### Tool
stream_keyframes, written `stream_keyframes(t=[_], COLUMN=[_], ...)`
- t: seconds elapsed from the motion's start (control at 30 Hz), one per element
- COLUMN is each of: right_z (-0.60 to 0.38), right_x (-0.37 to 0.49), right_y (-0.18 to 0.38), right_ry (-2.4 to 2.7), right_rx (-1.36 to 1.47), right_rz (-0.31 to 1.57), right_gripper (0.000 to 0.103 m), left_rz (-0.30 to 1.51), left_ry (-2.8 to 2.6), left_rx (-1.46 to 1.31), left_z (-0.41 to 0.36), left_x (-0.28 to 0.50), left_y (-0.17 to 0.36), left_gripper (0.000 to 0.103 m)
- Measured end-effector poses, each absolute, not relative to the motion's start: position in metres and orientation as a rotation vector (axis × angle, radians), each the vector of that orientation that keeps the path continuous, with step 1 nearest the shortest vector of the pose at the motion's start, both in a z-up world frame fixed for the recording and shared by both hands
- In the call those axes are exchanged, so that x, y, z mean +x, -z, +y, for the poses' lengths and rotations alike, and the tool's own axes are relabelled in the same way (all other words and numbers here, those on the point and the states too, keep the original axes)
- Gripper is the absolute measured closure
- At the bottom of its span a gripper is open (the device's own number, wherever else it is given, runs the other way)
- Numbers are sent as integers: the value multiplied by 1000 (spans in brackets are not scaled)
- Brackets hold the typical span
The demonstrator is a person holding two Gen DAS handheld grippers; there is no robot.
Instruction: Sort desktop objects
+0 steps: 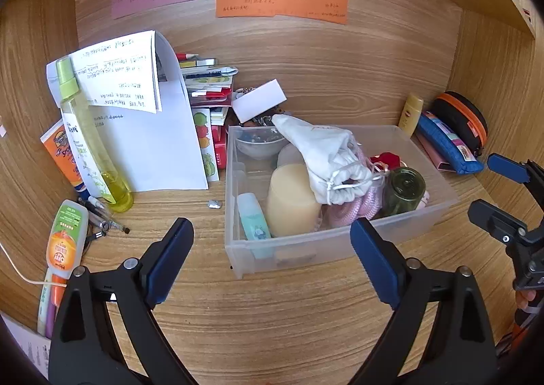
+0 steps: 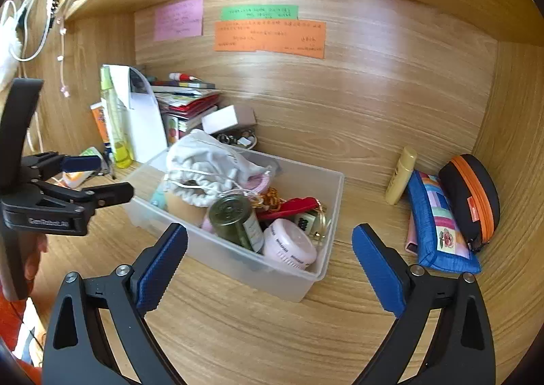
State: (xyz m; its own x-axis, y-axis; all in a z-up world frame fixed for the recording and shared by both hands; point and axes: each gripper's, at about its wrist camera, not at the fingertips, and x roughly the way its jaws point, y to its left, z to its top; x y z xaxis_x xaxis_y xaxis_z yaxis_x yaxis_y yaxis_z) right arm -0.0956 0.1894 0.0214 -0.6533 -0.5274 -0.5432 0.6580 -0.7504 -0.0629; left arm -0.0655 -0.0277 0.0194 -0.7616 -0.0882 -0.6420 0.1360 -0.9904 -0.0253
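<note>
A clear plastic bin [image 1: 438, 211] [image 2: 307, 283] stands on the wooden desk. It holds a white drawstring pouch [image 1: 326, 153] [image 2: 204, 157], a dark green jar [image 1: 406, 191] [image 2: 236, 220], a tan cylinder [image 1: 289, 201], a small blue-green tube [image 1: 253, 221], a pink tub [image 2: 289, 244] and a bowl [image 1: 260, 145]. My left gripper [image 1: 272, 238] is open and empty just in front of the bin; it also shows in the right wrist view [image 2: 98, 177]. My right gripper [image 2: 270, 255] is open and empty near the bin's right corner; it also shows in the left wrist view [image 1: 493, 187].
At the left are a yellow-green spray bottle [image 1: 91, 143], an orange sunscreen tube [image 1: 61, 153], an OFF bottle [image 1: 64, 238], pens [image 1: 102, 215] and folded papers [image 1: 149, 119] against stacked books [image 1: 207, 85]. At the right are a yellow bottle [image 2: 401, 174], a blue pouch [image 2: 438, 225] and a black-orange case [image 2: 471, 194].
</note>
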Motion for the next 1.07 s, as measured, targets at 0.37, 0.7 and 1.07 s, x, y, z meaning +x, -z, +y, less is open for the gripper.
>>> stream_keyframes(t=[0.37, 0.7, 1.07], right_z=[197, 203, 202], right_x=[-80, -85, -88], right_y=[-26, -20, -20], right_ry=[2346, 2333, 2331], right_rx=[634, 683, 686], right_rz=[269, 219, 219], right_gripper=[2, 1, 1], left_rz=[86, 31, -3], left_ry=[2842, 2886, 2900], left_rx=[966, 955, 910], left_z=[-16, 4, 12], left_x=[-51, -44, -41], left_y=[-22, -23, -25], left_gripper=[8, 8, 8])
